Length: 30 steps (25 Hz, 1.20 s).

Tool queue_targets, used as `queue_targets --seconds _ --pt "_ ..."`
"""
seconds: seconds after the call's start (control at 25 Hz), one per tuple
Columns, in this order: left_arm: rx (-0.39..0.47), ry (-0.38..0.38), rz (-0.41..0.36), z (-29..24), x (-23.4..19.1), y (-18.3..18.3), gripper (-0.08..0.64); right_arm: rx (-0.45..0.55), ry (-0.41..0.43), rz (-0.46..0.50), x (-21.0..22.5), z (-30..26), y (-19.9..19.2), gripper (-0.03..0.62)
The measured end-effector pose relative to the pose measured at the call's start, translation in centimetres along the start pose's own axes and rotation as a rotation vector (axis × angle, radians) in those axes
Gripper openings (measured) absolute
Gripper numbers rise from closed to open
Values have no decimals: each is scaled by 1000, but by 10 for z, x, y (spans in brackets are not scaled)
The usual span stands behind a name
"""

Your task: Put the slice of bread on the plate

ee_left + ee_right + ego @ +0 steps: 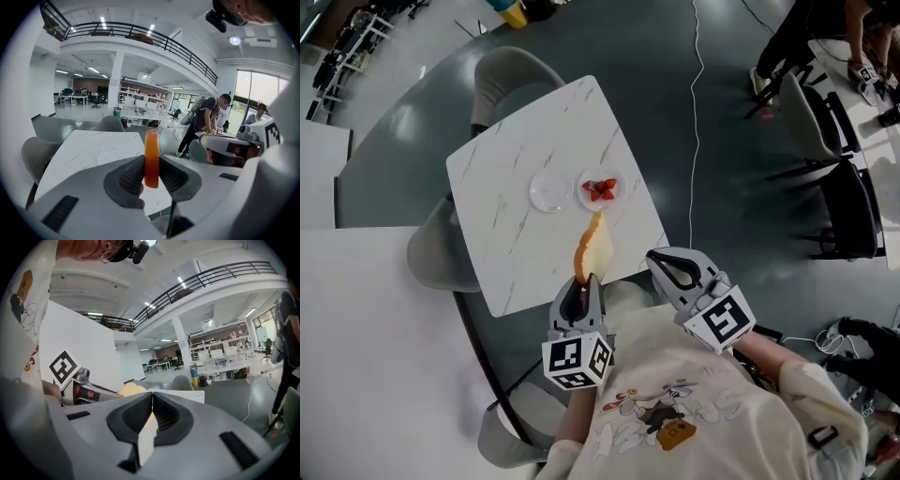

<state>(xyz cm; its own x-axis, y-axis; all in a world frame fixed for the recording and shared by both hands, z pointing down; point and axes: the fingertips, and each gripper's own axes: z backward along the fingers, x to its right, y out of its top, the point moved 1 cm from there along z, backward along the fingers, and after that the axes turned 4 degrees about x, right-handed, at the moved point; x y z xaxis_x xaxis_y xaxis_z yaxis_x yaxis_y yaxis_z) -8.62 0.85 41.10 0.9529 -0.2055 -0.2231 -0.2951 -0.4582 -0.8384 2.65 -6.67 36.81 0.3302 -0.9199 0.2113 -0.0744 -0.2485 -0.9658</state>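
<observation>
A slice of bread [594,247] with a brown crust stands upright on edge, gripped at its lower end by my left gripper [584,280] over the near edge of the marble table [516,253]. In the left gripper view the orange crust [151,157] sits pinched between the two dark pads [130,176]. An empty clear plate [548,193] lies mid-table beyond the bread. To the right my right gripper [658,258] is shut with nothing in it; in the right gripper view its jaws [152,399] meet tip to tip, the bread [133,390] showing behind them.
A small dish of strawberries [600,189] sits right beside the clear plate. Grey chairs stand at the far side [511,80] and left side [436,248] of the table. A white tabletop [366,356] fills the lower left. More chairs and a person are at the upper right.
</observation>
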Motion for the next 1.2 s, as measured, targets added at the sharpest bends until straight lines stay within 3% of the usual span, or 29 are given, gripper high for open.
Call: queue_targets --seconds 0.2,0.48,1.0,1.2 --pt "-28 25 49 -17 -16 -3 97 -46 43 -17 5 -22 -7 6" --pt "-44 36 24 -45 -42 2 97 -116 78 -9 8 -65 -21 6" --pt "3 100 231 -116 -136 -3 97 -211 128 -25 7 -170 -49 6" --pt "-4 73 265 -156 -169 -12 97 -266 160 5 11 -216 -75 6"
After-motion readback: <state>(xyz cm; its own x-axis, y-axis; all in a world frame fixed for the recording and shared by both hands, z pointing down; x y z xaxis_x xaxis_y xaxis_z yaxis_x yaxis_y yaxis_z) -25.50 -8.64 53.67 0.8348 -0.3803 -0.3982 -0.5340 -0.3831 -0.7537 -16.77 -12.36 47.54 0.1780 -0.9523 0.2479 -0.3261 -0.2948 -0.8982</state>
